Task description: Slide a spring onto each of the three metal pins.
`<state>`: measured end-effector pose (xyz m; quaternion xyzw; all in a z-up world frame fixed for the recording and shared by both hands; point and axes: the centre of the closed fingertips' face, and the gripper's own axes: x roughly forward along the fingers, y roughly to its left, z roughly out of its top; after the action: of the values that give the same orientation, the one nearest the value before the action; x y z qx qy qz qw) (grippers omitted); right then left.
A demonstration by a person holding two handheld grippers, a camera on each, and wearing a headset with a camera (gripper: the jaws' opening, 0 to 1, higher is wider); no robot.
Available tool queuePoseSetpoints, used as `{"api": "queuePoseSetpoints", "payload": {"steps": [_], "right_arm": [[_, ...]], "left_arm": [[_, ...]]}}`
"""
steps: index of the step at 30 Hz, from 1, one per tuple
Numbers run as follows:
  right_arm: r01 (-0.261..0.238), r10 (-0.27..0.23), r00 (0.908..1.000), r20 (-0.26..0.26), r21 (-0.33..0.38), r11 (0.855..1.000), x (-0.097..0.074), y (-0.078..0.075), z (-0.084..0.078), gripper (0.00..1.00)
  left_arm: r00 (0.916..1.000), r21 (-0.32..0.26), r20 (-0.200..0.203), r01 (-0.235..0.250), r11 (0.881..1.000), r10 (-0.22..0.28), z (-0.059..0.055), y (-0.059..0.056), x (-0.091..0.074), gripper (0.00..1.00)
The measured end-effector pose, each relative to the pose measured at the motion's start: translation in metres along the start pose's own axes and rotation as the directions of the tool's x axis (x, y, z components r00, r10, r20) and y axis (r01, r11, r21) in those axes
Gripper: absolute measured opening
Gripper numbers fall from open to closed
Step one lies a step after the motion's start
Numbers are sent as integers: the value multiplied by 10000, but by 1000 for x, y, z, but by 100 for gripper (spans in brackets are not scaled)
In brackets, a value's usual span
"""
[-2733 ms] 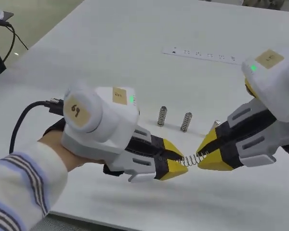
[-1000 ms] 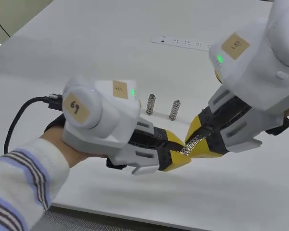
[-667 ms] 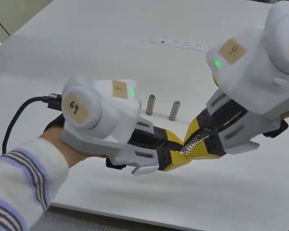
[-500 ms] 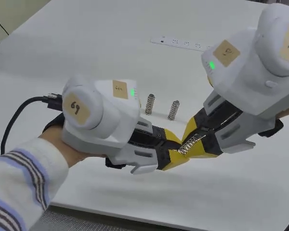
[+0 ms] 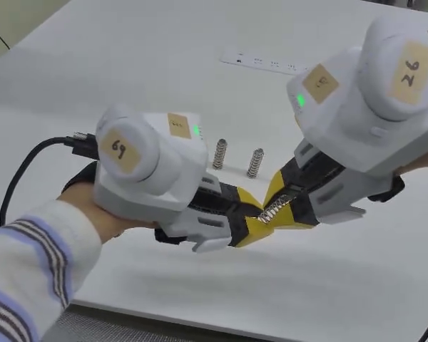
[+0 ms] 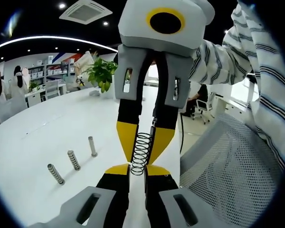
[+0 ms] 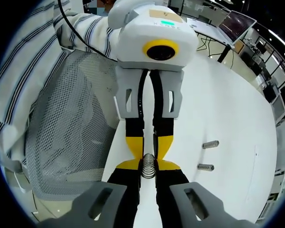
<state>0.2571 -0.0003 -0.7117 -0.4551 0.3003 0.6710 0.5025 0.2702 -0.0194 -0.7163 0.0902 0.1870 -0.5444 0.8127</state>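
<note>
The left tongs and right tongs are both squeezing shut on one spring, up over the desk. I think the left should be letting go slowly, keeping it straight for the bare pin.

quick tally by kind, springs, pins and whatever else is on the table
springs: 3 (2 on pins, 1 held spring between left claw and right claw)
metal pins: 3 (1 bare)
power strip: 1
total: 7
</note>
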Motion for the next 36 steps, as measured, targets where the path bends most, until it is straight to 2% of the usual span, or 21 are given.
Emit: {"api": "queuePoseSetpoints", "payload": {"steps": [7, 8, 9, 10, 11, 16, 18, 22, 25, 27, 31, 34, 36], "right_arm": [[6, -10, 9998, 206, 201, 9998, 2, 0, 5, 8], [-7, 0, 9997, 244, 318, 9995, 3, -1, 6, 8], [-96, 74, 9995, 297, 764, 9970, 6, 0, 5, 8], [-105, 74, 9993, 369, 845, 9964, 7, -2, 5, 8], [-148, 106, 9990, 442, 966, 9952, 8, -3, 5, 8], [-269, 192, 9986, 485, 1620, 9864, 11, -5, -2, 8], [-358, 210, 9973, 700, 2180, 9753, 12, -6, -4, 8], [-104, -9, 9989, 465, 2421, 9702, 9, -13, -15, 8], [31, -128, 9993, 342, 2685, 9633, 6, -16, -22, 8], [95, -186, 9994, 276, 2977, 9546, 4, -19, -25, 8], [155, -236, 9996, 167, 3793, 9251, 2, -22, -33, 8], [194, -290, 9994, 182, 3975, 9174, 0, -23, -35, 8], [267, -355, 9993, 138, 4079, 9127, -2, -22, -37, 8]], "left_arm": [[9994, 72, -92, -344, 9994, 344, -4, 7, -3, 12], [9993, -12, -136, -361, 9993, 361, -5, 7, -3, 13], [9990, -370, -206, -394, 9985, 387, -8, 7, -2, 13], [9988, -675, -215, -458, 9967, 444, -9, 8, -2, 13], [9988, -558, -208, -464, 9974, 453, -10, 9, -3, 13], [9969, -844, -371, -730, 9938, 701, -18, 14, -7, 19], [9962, -995, -419, -808, 9918, 770, -20, 16, -9, 25], [9946, -1107, -302, -1018, 9886, 991, -19, 19, -11, 35], [9935, -1156, -275, -1127, 9869, 1103, -20, 22, -11, 47], [9915, -1179, -331, -1289, 9846, 1258, -22, 25, -12, 54], [9871, -1312, -335, -1597, 9784, 1566, -26, 31, -15, 66], [9838, -1566, -320, -1795, 9712, 1767, -28, 35, -18, 81], [9796, -1512, -360, -2011, 9678, 1979, -29, 38, -19, 89]]}}
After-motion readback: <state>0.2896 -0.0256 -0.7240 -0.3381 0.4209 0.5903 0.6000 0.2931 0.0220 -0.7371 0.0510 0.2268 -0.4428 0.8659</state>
